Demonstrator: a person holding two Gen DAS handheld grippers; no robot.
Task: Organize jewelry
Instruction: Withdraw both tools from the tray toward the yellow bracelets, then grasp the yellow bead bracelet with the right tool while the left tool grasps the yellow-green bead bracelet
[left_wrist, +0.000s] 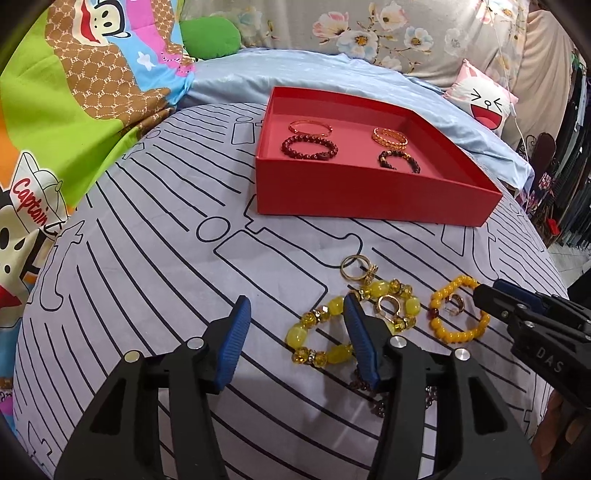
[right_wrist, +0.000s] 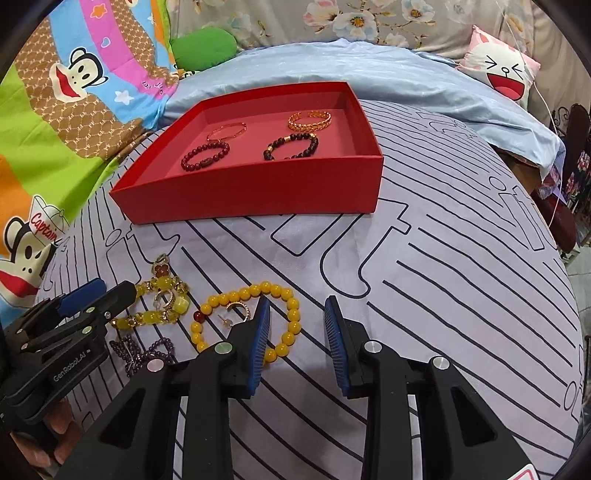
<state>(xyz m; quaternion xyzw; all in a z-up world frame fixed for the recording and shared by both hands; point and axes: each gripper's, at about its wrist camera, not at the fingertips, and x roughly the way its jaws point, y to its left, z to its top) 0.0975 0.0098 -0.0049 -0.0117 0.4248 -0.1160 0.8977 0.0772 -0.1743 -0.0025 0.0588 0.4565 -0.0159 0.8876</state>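
On the striped bedsheet (left_wrist: 147, 258), the red box (left_wrist: 369, 199) sits toward twelve o'clock with four bracelets inside. The loose jewelry lies nearer: a yellow faceted bracelet (left_wrist: 325, 332), an amber bead bracelet (right_wrist: 284, 295) at its three o'clock, and gold rings (left_wrist: 356, 269). The left gripper (left_wrist: 295, 328) stands with jaws apart and empty, one finger over the faceted bracelet; the right gripper (right_wrist: 295, 332) gapes narrower, nothing clamped, its left finger over the amber beads.

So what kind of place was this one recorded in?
Most likely a bedroom at home, with the work done on a bed. The red box sits on a patterned bedsheet, a cartoon blanket lies bunched to the left, and a cartoon-face pillow rests near the floral backing.
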